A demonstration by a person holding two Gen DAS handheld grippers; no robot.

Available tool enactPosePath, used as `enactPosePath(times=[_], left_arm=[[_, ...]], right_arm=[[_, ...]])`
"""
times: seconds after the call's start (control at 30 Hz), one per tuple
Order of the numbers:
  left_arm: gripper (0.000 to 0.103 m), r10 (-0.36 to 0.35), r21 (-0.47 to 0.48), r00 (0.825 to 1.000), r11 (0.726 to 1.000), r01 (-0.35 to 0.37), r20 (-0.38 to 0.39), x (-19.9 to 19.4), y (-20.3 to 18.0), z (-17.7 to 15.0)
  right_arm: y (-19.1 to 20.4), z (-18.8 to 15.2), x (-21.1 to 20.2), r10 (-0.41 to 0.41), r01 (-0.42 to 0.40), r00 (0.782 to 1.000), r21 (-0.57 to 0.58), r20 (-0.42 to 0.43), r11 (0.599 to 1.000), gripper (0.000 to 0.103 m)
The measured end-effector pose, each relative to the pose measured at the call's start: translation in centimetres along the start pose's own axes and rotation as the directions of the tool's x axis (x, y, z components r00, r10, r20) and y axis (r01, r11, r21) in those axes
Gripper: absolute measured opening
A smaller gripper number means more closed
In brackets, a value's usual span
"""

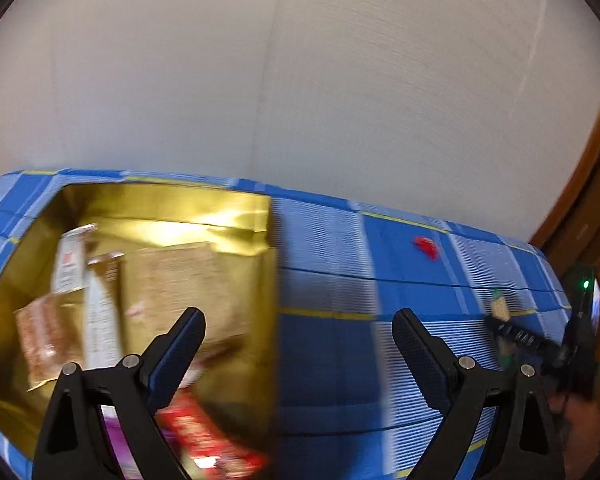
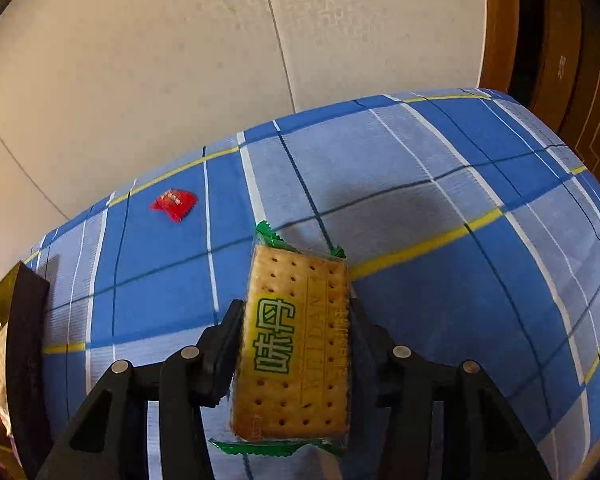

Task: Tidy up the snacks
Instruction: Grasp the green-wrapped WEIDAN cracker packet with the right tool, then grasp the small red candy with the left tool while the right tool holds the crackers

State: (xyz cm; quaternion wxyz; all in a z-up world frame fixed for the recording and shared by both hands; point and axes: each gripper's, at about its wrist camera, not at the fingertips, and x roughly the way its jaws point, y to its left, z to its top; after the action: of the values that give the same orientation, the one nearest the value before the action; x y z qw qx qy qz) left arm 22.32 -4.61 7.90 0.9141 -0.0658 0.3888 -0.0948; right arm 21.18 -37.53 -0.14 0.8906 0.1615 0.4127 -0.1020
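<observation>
My right gripper point(image 2: 296, 316) is shut on a wrapped cracker packet point(image 2: 294, 332) with green ends and holds it above the blue plaid cloth point(image 2: 420, 184). A small red candy wrapper point(image 2: 174, 203) lies on the cloth to the far left; it also shows in the left wrist view point(image 1: 427, 246). My left gripper point(image 1: 300, 320) is open and empty, above the right edge of a gold-lined box point(image 1: 236, 216) that holds several snack packets point(image 1: 172, 276). The right gripper with the cracker packet point(image 1: 500, 308) shows at the right of the left wrist view.
The cloth-covered surface ends at a pale wall point(image 1: 340, 80) behind. A brown wooden door frame point(image 2: 500, 20) stands at the right. The box's dark outer side point(image 2: 28, 320) sits at the left edge of the right wrist view.
</observation>
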Motion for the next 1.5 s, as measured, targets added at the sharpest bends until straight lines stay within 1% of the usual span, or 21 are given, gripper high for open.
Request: enactPosePath(times=[0.03, 0.1, 0.17, 0.3, 0.4, 0.47, 0.53, 0.7, 0.8, 0.83, 0.87, 0.9, 0.93, 0.97, 1.0, 1.03, 1.1, 1.13, 1.27, 1.33, 1.5], left_arm=[[0.1, -0.011, 0.014, 1.0, 1.0, 0.011, -0.012, 0.5, -1.4, 0.6], [0.101, -0.022, 0.032, 0.999, 0.999, 0.023, -0.034, 1.6, -3.6, 1.5], [0.101, -0.027, 0.047, 0.997, 0.998, 0.03, -0.073, 3.4, -5.8, 2.5], [0.101, 0.0, 0.063, 0.991, 0.998, 0.008, -0.136, 7.1, -9.3, 3.6], [0.101, 0.003, 0.042, 0.987, 0.999, 0.004, -0.158, 10.1, -11.4, 4.5], [0.101, 0.025, 0.031, 0.983, 0.999, -0.02, -0.181, 12.2, -12.8, 4.9], [0.1, 0.027, 0.021, 0.98, 1.0, -0.023, -0.199, 14.1, -13.9, 5.2], [0.094, 0.047, -0.003, 0.976, 0.999, -0.049, -0.212, 17.2, -16.2, 5.8], [0.087, 0.05, -0.022, 0.973, 0.998, -0.057, -0.225, 18.7, -16.9, 6.2], [0.081, 0.051, -0.036, 0.969, 0.997, -0.061, -0.241, 19.3, -17.0, 6.2], [0.076, 0.047, -0.047, 0.966, 0.997, -0.06, -0.253, 19.8, -17.0, 6.2], [0.074, 0.051, -0.051, 0.966, 0.997, -0.066, -0.253, 20.1, -17.0, 6.2], [0.072, 0.068, -0.036, 0.971, 0.996, -0.078, -0.231, 20.1, -17.3, 6.3], [0.07, 0.084, -0.015, 0.971, 0.996, -0.089, -0.225, 20.3, -17.6, 6.3], [0.065, 0.089, 0.007, 0.97, 0.996, -0.09, -0.228, 20.5, -17.8, 6.3], [0.054, 0.102, 0.036, 0.971, 0.995, -0.097, -0.217, 20.6, -18.1, 6.3], [0.04, 0.133, 0.086, 0.972, 0.989, -0.118, -0.193, 20.6, -18.4, 6.0], [0.037, 0.144, 0.112, 0.973, 0.986, -0.125, -0.179, 20.5, -18.4, 5.7], [0.031, 0.109, 0.132, 0.982, 0.987, -0.088, -0.154, 19.6, -17.8, 4.8], [0.022, 0.102, 0.15, 0.984, 0.985, -0.079, -0.145, 19.2, -17.4, 4.2], [0.02, 0.082, 0.171, 0.989, 0.984, -0.06, -0.123, 17.8, -16.1, 2.7]], right_arm=[[-0.2, -0.4, -0.4, 0.003, -0.003, 1.0, 0.007, -0.004, 1.0, 0.051], [-0.7, -1.2, -1.0, 0.035, -0.035, 0.999, 0.03, 0.007, 0.999, 0.051], [-0.8, -1.8, -1.6, 0.046, -0.046, 0.999, 0.025, 0.001, 0.999, 0.051], [-1.3, -2.2, -2.0, 0.089, -0.089, 0.996, 0.011, -0.017, 0.996, 0.051], [-2.4, -2.3, -2.3, 0.142, -0.141, 0.989, 0.042, -0.027, 0.989, 0.051], [-3.1, -2.3, -2.4, 0.165, -0.163, 0.986, 0.047, -0.032, 0.985, 0.051], [-3.5, -2.3, -2.5, 0.18, -0.178, 0.983, 0.049, -0.032, 0.983, 0.051], [-5.1, -2.2, -2.6, 0.223, -0.22, 0.974, 0.074, -0.036, 0.973, 0.051], [-6.0, -2.1, -2.6, 0.273, -0.267, 0.961, 0.122, -0.038, 0.956, 0.051], [-6.1, -2.0, -2.5, 0.281, -0.274, 0.959, 0.133, -0.04, 0.953, 0.051], [-6.2, -2.0, -2.5, 0.288, -0.28, 0.957, 0.145, -0.041, 0.949, 0.051], [-6.3, -2.0, -2.5, 0.292, -0.282, 0.956, 0.152, -0.043, 0.947, 0.051], [-6.3, -1.9, -2.5, 0.294, -0.283, 0.955, 0.16, -0.045, 0.946, 0.051], [-6.3, -1.9, -2.4, 0.295, -0.284, 0.954, 0.163, -0.047, 0.945, 0.051], [-6.3, -1.8, -2.4, 0.296, -0.285, 0.954, 0.165, -0.047, 0.944, 0.051], [-6.3, -1.8, -2.4, 0.299, -0.287, 0.953, 0.168, -0.047, 0.943, 0.051], [-6.5, -1.8, -2.4, 0.302, -0.29, 0.952, 0.171, -0.049, 0.942, 0.051], [-6.6, -1.9, -2.5, 0.305, -0.292, 0.951, 0.171, -0.049, 0.941, 0.051], [-6.7, -1.9, -2.6, 0.3, -0.288, 0.953, 0.17, -0.049, 0.942, 0.051], [-6.6, -1.9, -2.6, 0.293, -0.282, 0.955, 0.165, -0.049, 0.945, 0.051], [-6.4, -1.9, -2.6, 0.281, -0.271, 0.959, 0.155, -0.046, 0.95, 0.051]])
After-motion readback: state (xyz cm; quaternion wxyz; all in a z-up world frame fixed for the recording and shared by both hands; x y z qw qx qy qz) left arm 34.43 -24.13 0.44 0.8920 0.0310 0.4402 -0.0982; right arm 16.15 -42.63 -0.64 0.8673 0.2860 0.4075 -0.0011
